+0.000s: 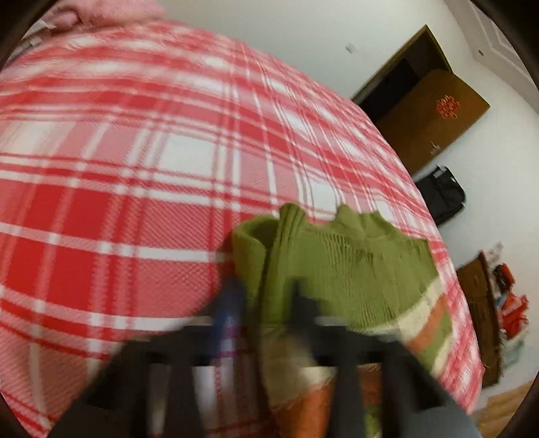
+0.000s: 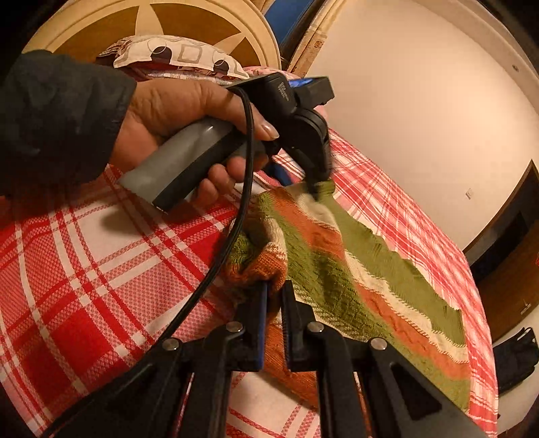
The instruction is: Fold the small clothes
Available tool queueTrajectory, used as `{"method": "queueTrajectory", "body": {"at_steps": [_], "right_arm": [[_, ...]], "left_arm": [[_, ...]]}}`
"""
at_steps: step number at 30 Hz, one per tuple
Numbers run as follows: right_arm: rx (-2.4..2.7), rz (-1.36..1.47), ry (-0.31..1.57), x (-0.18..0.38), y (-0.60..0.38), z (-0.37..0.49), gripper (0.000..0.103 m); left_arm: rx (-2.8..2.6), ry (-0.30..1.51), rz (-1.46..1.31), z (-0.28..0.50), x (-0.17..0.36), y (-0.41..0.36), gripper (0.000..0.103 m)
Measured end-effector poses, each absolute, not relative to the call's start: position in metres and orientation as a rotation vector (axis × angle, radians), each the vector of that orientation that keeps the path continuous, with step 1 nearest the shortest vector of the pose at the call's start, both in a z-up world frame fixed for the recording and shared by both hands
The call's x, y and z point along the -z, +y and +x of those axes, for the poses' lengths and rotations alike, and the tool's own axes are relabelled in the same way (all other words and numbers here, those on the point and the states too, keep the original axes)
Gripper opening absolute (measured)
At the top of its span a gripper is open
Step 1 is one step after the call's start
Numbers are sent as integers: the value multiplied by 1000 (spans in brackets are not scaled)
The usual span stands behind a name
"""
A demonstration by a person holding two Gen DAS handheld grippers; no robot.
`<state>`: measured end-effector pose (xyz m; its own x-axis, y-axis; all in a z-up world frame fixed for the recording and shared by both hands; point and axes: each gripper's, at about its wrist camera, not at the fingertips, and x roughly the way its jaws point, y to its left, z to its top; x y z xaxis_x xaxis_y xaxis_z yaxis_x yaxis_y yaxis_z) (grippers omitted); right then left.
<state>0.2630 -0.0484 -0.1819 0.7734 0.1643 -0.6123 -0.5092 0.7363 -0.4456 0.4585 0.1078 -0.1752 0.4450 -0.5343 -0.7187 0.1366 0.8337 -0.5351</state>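
Observation:
A small knit garment [image 2: 370, 269] striped in green, orange and cream lies partly spread on a red and white plaid bed cover [image 2: 84, 269]. My right gripper [image 2: 275, 300] is shut on a bunched orange and green fold at the garment's near edge. A hand [image 2: 175, 107] holds my left gripper [image 2: 318, 188], whose tips pinch the garment's far corner and lift it a little. In the blurred left wrist view the green part of the garment [image 1: 353, 269] sits between the fingers of the left gripper [image 1: 266, 303], which is shut on it.
A black cable [image 2: 235, 219] hangs from the left gripper across the cover. A patterned pillow [image 2: 175, 55] lies by the round headboard [image 2: 101, 27]. The bed's edge runs along the right, with a black bag [image 1: 441, 195] and a brown door [image 1: 427, 114] beyond it.

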Motion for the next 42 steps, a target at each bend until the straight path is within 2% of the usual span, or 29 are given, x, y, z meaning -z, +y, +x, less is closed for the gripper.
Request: {"method": "queueTrajectory", "body": {"at_steps": [7,23,33,42], "right_arm": [[-365,-609,585,174,-66,262,6],[-243,-443,569,134,-134,268,5],[-185,-308,546,109,-190,262,5],[-121,-192,585,108,-254,262,5]], "left_arm": [[425,979,-441,448,160,107,12],[470,902,-405,454,101,59,11],[551,851,-335,457,61,-13,11],[625,866,-279,468,56,-89,11]]}}
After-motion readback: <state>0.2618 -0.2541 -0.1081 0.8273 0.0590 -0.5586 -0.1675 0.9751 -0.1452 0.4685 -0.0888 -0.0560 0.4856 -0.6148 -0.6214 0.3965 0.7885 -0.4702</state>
